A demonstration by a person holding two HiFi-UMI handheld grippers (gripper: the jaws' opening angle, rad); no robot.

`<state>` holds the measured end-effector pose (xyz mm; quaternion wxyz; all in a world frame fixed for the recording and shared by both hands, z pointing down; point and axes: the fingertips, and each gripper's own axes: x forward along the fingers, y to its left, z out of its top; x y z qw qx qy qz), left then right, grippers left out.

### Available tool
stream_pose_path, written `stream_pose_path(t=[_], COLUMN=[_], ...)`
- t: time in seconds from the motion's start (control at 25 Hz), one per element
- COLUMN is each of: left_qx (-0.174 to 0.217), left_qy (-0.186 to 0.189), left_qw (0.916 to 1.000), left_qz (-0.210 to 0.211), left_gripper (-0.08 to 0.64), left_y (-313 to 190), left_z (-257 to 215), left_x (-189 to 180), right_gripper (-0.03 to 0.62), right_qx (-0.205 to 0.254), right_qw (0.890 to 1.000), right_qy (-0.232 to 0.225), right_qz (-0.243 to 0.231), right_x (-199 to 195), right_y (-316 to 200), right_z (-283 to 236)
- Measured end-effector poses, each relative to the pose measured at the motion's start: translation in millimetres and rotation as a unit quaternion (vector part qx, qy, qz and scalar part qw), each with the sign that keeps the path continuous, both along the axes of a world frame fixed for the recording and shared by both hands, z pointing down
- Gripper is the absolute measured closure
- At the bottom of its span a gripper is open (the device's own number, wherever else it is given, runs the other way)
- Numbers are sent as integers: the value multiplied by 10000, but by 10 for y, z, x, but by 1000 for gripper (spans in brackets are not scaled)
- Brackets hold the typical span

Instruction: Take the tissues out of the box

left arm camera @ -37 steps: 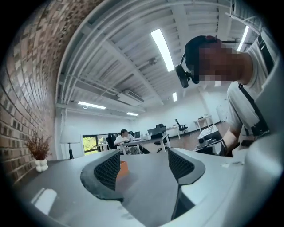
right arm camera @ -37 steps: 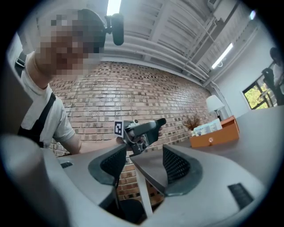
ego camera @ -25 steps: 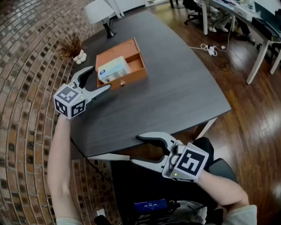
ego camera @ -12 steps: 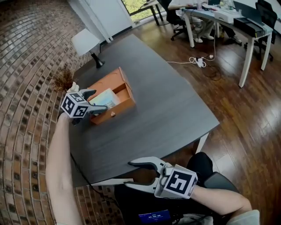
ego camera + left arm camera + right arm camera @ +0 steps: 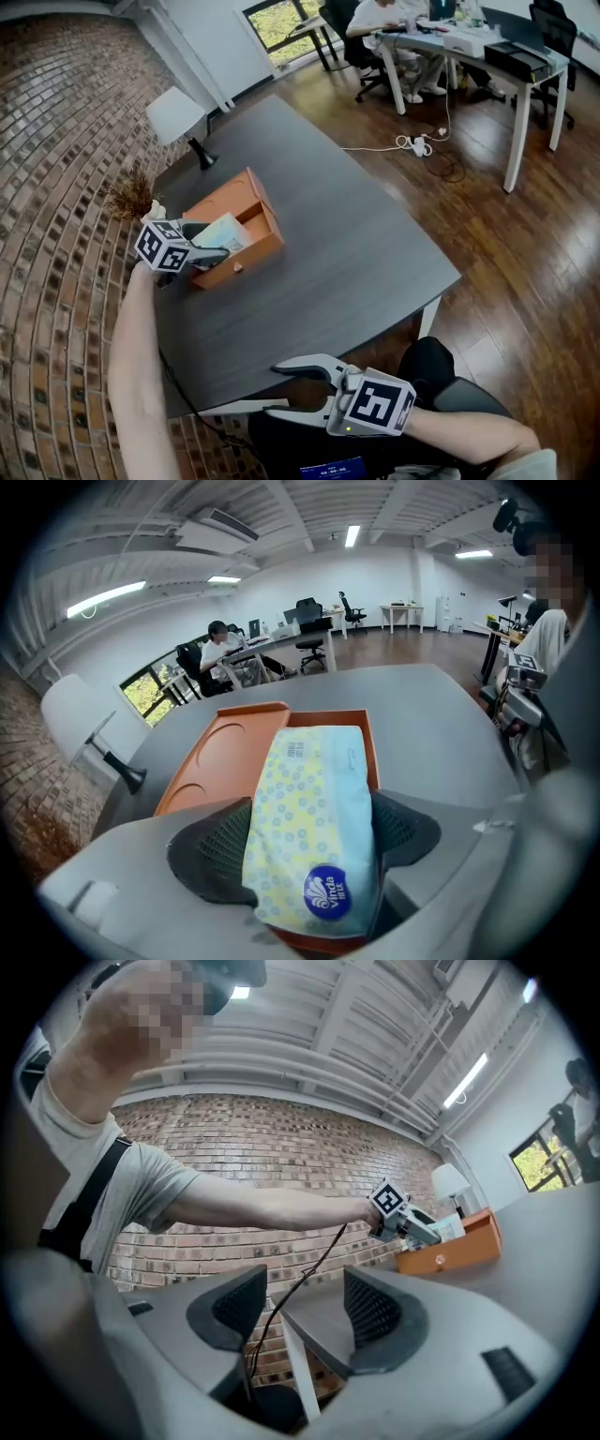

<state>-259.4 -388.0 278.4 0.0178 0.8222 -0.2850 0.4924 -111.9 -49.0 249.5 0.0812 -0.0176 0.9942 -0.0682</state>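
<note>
- Where the left claw (image 5: 309,838) reaches over the orange box (image 5: 220,757), its two ribbed pads press against the long sides of the tissue pack (image 5: 311,789), one on each side; the claw is closed onto the pack
- Tissue pack lies lengthwise in the box's open compartment, its near end over the front wall; soft wrapper, pale blue and yellow with small ring dots
- Round blue badge (image 5: 327,892) on the near end reads "Vinda"; small print at the far end of the wrapper is too small to read
- Head view: left claw (image 5: 214,240) at the box (image 5: 251,199), which stands near the far-left part of the dark worktop (image 5: 337,234); small knob on the box front
- White lamp (image 5: 176,114) and a dried plant (image 5: 131,193) stand beyond the box, near the brick wall
- Right claw (image 5: 281,386) hangs off the near edge of the worktop, well apart from the box; jaws wide apart
- Right gripper view: right claw (image 5: 300,1309) holds nothing; the worktop's edge shows beyond the gap
</note>
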Motion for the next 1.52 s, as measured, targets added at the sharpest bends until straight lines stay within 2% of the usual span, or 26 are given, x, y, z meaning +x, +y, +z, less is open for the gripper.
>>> stream_pose_path(t=[0.12, 0.2, 0.32, 0.4, 0.44, 0.52, 0.64, 0.72, 0.8, 0.88, 0.92, 0.96, 1.0, 1.2, 1.28, 1.44, 1.52], left_qx=[302, 599, 1191, 1630, 1831, 2144, 2454, 2509, 2418, 2328, 2287, 2244, 2205, 2176, 2192, 2191, 2186], left_qy=[4, 255, 1027, 1841, 2310, 3261, 4507, 5307, 6139, 6810, 7053, 7239, 7380, 7876, 7973, 8103, 8183], left_qw=[9995, 9979, 9875, 9693, 9556, 9207, 8581, 8091, 7503, 6922, 6682, 6485, 6326, 5696, 5553, 5355, 5224], left_qz=[15, 25, 50, 30, 25, -9, -176, -276, -411, -543, -617, -709, -807, -895, -890, -923, -979], left_gripper=[190, 192, 192, 192, 192, 193, 193, 193, 193, 193, 195, 193, 193, 193, 193, 193, 193], left_y=[8, 52, 230, 425, 543, 852, 1390, 1728, 2081, 2424, 2585, 2744, 2901, 3586, 3751, 3959, 4052], left_z=[-134, -345, -807, -1162, -1342, -1618, -1818, -1869, -1816, -1690, -1603, -1500, -1388, -1030, -949, -749, -627], left_x=[33, 83, 196, 273, 314, 375, 382, 387, 385, 347, 329, 316, 307, 268, 250, 208, 190], right_gripper=[337, 337, 337, 337, 337, 337, 337, 337, 337, 337, 337, 337, 337, 337, 337, 337, 337], right_qx=[63, 69, 28, 48, 70, 63, -34, -68, -164, -245, -215, -164, -154, -381, -411, -383, -329], right_qw=[10000, 9999, 9999, 9999, 9998, 9998, 9997, 9994, 9993, 9991, 9992, 9994, 9994, 9988, 9987, 9989, 9992], right_qy=[-19, -30, -25, -38, -48, -63, -162, -229, -235, -232, -214, -192, -186, -213, -203, -189, -136], right_qz=[63, 110, 149, 157, 166, 174, 194, 239, 260, 262, 254, 240, 230, 205, 204, 186, 158], right_x=[12, 25, 46, 54, 56, 55, 42, 53, 76, 86, 90, 95, 98, 59, 44, 34, 46], right_y=[-33, -51, -63, -72, -79, -63, -49, -88, -117, -143, -151, -150, -138, -107, -110, -78, -20], right_z=[-7, -13, -11, -17, -26, -29, -45, -89, -109, -119, -123, -118, -97, -27, -24, -14, -5])
